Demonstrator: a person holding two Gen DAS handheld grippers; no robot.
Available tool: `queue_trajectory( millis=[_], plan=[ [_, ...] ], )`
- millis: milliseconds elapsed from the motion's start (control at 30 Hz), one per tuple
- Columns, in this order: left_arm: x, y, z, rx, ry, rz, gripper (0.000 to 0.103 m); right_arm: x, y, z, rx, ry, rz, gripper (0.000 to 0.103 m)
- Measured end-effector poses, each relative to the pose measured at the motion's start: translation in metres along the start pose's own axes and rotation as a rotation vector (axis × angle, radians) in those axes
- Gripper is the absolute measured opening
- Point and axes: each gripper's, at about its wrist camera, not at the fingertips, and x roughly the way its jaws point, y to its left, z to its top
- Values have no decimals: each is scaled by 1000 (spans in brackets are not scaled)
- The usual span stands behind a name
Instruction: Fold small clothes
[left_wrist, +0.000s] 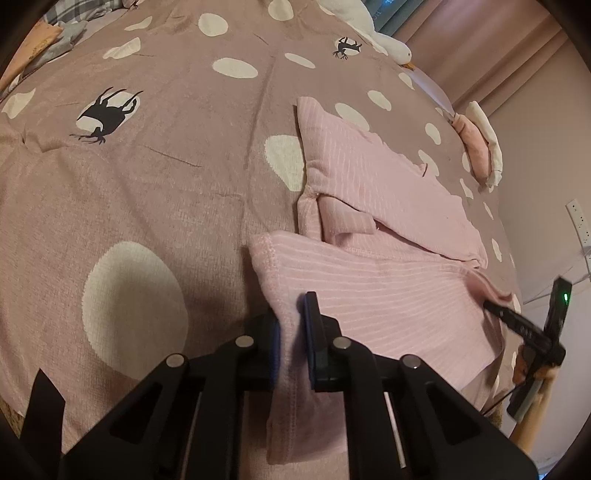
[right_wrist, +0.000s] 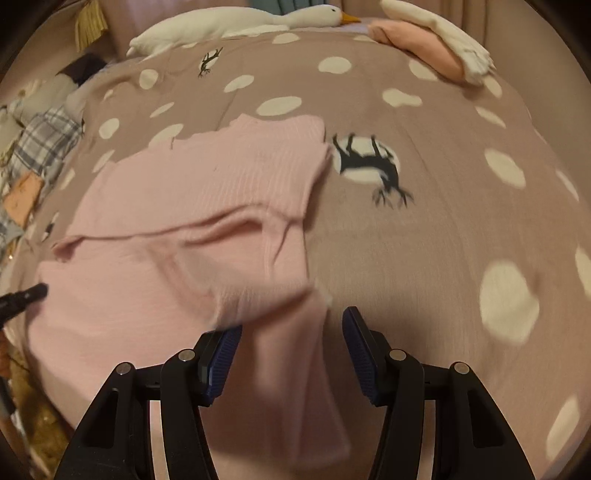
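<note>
Two hand-held grippers are working over a bed. Left hand-held gripper, at the bottom centre of its view, is clenching a hemmed edge of the pink ribbed garment; the blue pads are pressing the fabric from both sides, and a fold is hanging down between the fingers. Right hand-held gripper, bottom centre of its own view, is standing released, jaws apart, with a blurred flap of the same pink ribbed garment lying between the pads but not pinched. In the left view the right tool is showing as a black bar at the lower right edge.

Outward, the garment is spreading across the bedspread, mauve with cream spots and black deer silhouettes. Sleeve is lying folded over the body, centre right of the left view. Folded pink and cream clothes are sitting at the upper right of the right view. White goose plush is lying along the top edge. Plaid cloth is bunching at the left edge.
</note>
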Motion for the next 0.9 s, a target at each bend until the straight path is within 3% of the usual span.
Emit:
queue_trajectory(
  millis=[200, 333, 400, 633, 900],
  plan=[
    [0, -5, 4, 6, -28, 12, 8, 16, 3, 18, 23, -1, 97, 55],
    [0, -13, 4, 37, -49, 39, 6, 15, 4, 20, 57, -37, 92, 16],
    [-2, -16, 4, 46, -65, 49, 5, 11, 4, 17, 66, -57, 94, 6],
    [-15, -32, 3, 117, -115, 100, 5, -27, 2, 11, 133, -186, 147, 5],
    [-43, -50, 11, 159, -248, 103, 5, -78, 6, 19, 135, -341, 174, 5]
  ],
)
